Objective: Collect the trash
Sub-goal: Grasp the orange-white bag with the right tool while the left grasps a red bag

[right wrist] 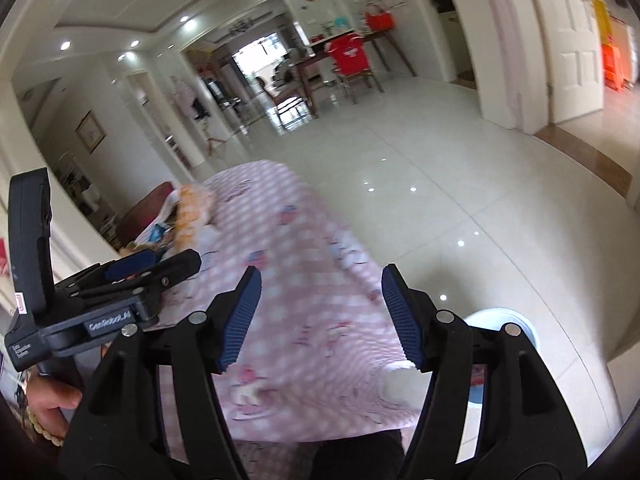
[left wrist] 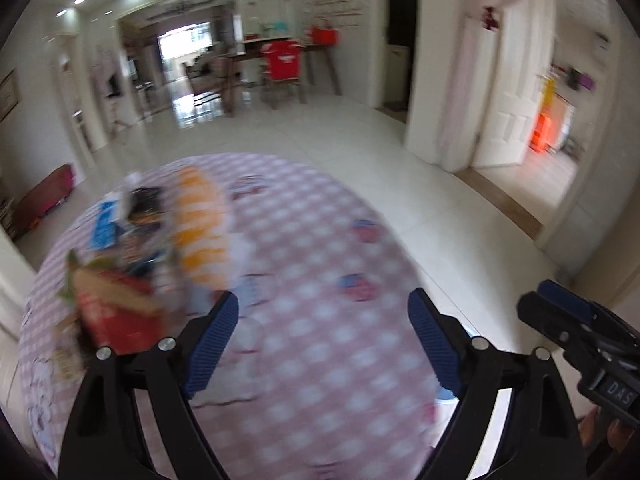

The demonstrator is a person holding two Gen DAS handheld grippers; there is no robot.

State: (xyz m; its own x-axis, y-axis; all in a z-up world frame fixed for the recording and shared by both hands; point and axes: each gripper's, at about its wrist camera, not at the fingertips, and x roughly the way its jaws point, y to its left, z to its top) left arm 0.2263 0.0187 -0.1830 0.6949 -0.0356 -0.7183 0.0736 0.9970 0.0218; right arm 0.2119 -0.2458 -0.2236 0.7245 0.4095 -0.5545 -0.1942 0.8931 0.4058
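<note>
While both hands hold their tools tilted downward over the tabletop, the left claw stands wide, its ribbed blue pads spread far apart with nothing between them but the blurred cloth below. The right claw is also parted, a little less wide, and grips nothing; only the cloth shows through its gap. In the left wrist view the right claw appears at the lower right edge, off past the tabletop's rim and over the floor. In the right wrist view the left claw shows at the left, black-bodied with a blue pad, and the left hand wraps its handle from beneath, a pale beaded bracelet at the wrist.

A pink and white checked cloth with small printed figures covers the tabletop. The trash lies heaped at its far left part: crumpled wrappers in red, blue and green, just beside an orange and white striped bag that looks soft and puffy. Motion blur hides finer detail. A white round bin sits on the glossy pale tiled floor beside the tabletop's near right edge, partly hidden behind the right claw's fingers.
</note>
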